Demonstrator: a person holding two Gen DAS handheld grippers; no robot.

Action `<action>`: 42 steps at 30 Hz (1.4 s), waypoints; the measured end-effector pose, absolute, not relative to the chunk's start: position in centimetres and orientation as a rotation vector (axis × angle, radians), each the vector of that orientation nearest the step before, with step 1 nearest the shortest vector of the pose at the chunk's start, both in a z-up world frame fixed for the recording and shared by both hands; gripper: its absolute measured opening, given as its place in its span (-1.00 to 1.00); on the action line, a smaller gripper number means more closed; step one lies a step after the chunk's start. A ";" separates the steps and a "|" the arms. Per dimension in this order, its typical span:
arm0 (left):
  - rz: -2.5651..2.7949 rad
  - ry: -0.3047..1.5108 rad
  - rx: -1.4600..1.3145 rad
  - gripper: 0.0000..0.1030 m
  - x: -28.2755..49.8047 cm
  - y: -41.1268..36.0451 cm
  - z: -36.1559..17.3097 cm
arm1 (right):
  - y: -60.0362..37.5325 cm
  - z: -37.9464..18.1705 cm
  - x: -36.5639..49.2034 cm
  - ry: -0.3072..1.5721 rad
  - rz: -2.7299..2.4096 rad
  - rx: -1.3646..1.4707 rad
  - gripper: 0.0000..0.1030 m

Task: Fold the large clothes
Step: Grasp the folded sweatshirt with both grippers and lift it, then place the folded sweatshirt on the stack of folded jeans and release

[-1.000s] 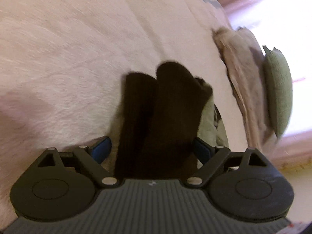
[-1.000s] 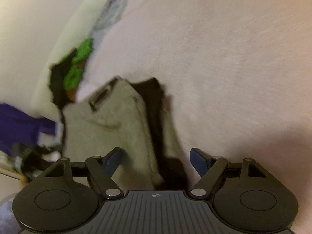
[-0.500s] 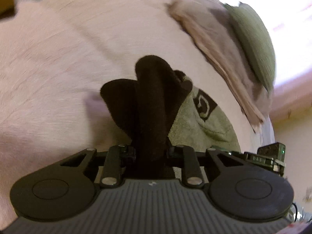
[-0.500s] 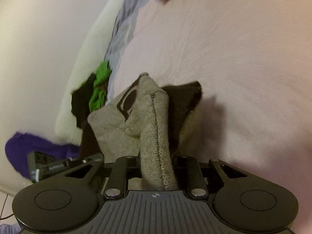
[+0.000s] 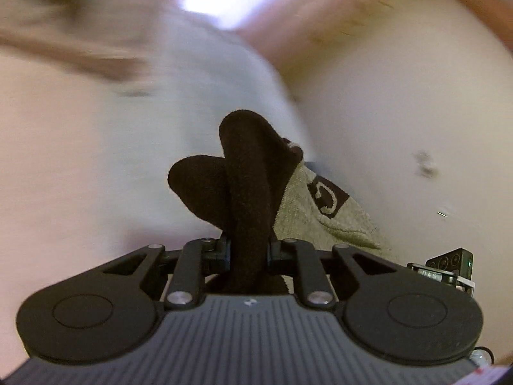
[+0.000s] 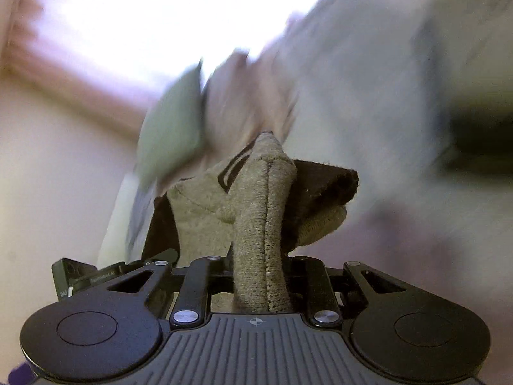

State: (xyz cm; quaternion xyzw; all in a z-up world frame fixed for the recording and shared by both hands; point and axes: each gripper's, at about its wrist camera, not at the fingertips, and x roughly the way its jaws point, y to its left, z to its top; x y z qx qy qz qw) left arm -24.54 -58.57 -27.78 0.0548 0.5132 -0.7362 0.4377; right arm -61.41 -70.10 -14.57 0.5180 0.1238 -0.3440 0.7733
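Note:
The garment is a thick knit piece, olive-tan (image 5: 323,224) with dark brown parts and a brown logo patch (image 5: 327,195). My left gripper (image 5: 247,253) is shut on a dark brown fold (image 5: 247,173) of it that bulges up between the fingers. My right gripper (image 6: 260,272) is shut on a tan seamed fold (image 6: 263,211), with a brown flap (image 6: 323,186) beside it. The garment hangs between both grippers, lifted off the bed. The other gripper's body shows at the right edge in the left wrist view (image 5: 449,269) and at the left in the right wrist view (image 6: 77,279).
The background is heavily motion-blurred. A pale pink bed cover (image 5: 64,160) lies below on the left. A green cushion (image 6: 173,131) and a beige folded cloth (image 6: 243,96) sit by a bright window (image 6: 154,16). A cream wall (image 5: 416,96) fills the right.
Both grippers went from open around the garment to shut on its folds, then lifted and swung it upward; the bed has dropped away and the view now blurs toward the window and wall.

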 end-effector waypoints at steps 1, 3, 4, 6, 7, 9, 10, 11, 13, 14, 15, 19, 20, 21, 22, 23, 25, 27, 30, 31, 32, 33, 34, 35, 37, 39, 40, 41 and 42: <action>-1.881 1.279 0.124 -0.73 -28.5 -61.0 -26.9 | -71.2 -13.1 -64.1 0.255 -0.786 1.103 -0.67; -1.955 1.276 0.102 -0.73 -35.1 -65.2 -25.5 | -74.2 -10.4 -70.0 0.223 -0.849 1.067 -0.67; -1.980 1.273 0.093 -0.73 -38.0 -67.1 -24.9 | -75.7 -9.6 -72.5 0.206 -0.874 1.061 -0.67; -2.018 1.261 0.090 -0.73 -43.2 -70.6 -24.0 | -78.3 -8.9 -76.0 0.199 -0.910 1.045 -0.67; -2.030 1.254 0.092 -0.73 -45.3 -72.0 -23.6 | -79.3 -9.0 -77.0 0.196 -0.923 1.041 -0.67; -2.046 1.252 0.113 -0.73 -48.8 -74.7 -23.9 | -81.2 -10.0 -78.7 0.180 -0.937 1.078 -0.67; -2.043 1.246 0.135 -0.73 -50.2 -75.8 -24.3 | -82.2 -11.0 -79.6 0.174 -0.941 1.095 -0.67; -2.040 1.244 0.159 -0.73 -51.5 -77.0 -25.1 | -83.3 -12.2 -80.4 0.178 -0.947 1.121 -0.66; -2.017 1.250 0.211 -0.73 -53.2 -78.3 -27.1 | -85.4 -15.3 -83.5 0.191 -0.951 1.171 -0.65; -2.002 1.248 0.236 -0.73 -53.7 -78.8 -28.4 | -86.4 -17.3 -83.7 0.206 -0.957 1.208 -0.65; -1.973 1.246 0.279 -0.73 -54.4 -79.7 -30.0 | -87.2 -19.2 -84.1 0.228 -0.978 1.241 -0.62; -1.921 1.260 0.295 -0.61 -54.3 -80.4 -34.3 | -86.9 -22.9 -85.5 0.114 -0.985 1.265 -0.44; -1.926 1.259 0.272 -0.54 -54.0 -80.5 -34.7 | -86.7 -22.9 -86.0 0.092 -0.983 1.257 -0.39; -1.931 1.249 0.268 -0.49 -53.8 -80.4 -34.8 | -86.8 -22.7 -86.5 0.092 -0.997 1.239 -0.34; -1.931 1.237 0.283 -0.45 -54.0 -80.6 -34.7 | -86.4 -22.3 -86.7 0.105 -1.029 1.219 -0.31; -1.926 1.213 0.315 -0.38 -54.0 -80.5 -34.2 | -85.6 -21.4 -86.7 0.124 -1.087 1.192 -0.24; -1.912 1.133 0.375 -0.31 -54.0 -80.5 -32.5 | -83.4 -18.6 -86.4 0.217 -1.293 1.072 0.23; -1.872 1.002 0.436 -0.20 -53.7 -79.1 -30.0 | -80.4 -15.9 -85.3 0.302 -1.466 0.920 0.32; -1.798 0.828 0.519 0.06 -53.3 -75.6 -26.3 | -75.6 -12.9 -83.0 0.354 -1.540 0.801 0.32; -1.773 0.782 0.548 0.16 -53.4 -74.2 -25.2 | -73.9 -12.1 -81.9 0.372 -1.528 0.774 0.32; -1.752 0.748 0.570 0.32 -53.5 -72.8 -24.3 | -72.1 -11.3 -80.8 0.384 -1.502 0.752 0.33; -1.734 0.719 0.602 0.36 -53.7 -70.9 -23.4 | -70.4 -10.5 -79.6 0.390 -1.479 0.738 0.33; -1.725 0.701 0.633 0.37 -54.1 -69.7 -22.9 | -68.8 -9.8 -78.6 0.393 -1.462 0.732 0.33; -1.721 0.691 0.660 0.39 -54.5 -68.1 -22.4 | -67.5 -9.1 -77.6 0.404 -1.452 0.733 0.33; -1.733 0.675 0.707 0.43 -55.1 -64.8 -21.2 | -64.6 -8.1 -75.7 0.428 -1.447 0.759 0.33; -1.738 0.672 0.743 0.50 -55.5 -61.7 -20.1 | -62.1 -7.3 -74.2 0.468 -1.429 0.786 0.33; -1.742 0.676 0.759 0.50 -55.6 -60.3 -19.6 | -60.8 -6.9 -73.6 0.478 -1.427 0.785 0.33; -1.747 0.677 0.764 0.50 -55.5 -58.8 -19.2 | -59.5 -6.4 -73.1 0.481 -1.429 0.780 0.33; -1.756 0.675 0.769 0.51 -55.4 -57.1 -18.6 | -58.4 -6.0 -72.5 0.490 -1.434 0.779 0.33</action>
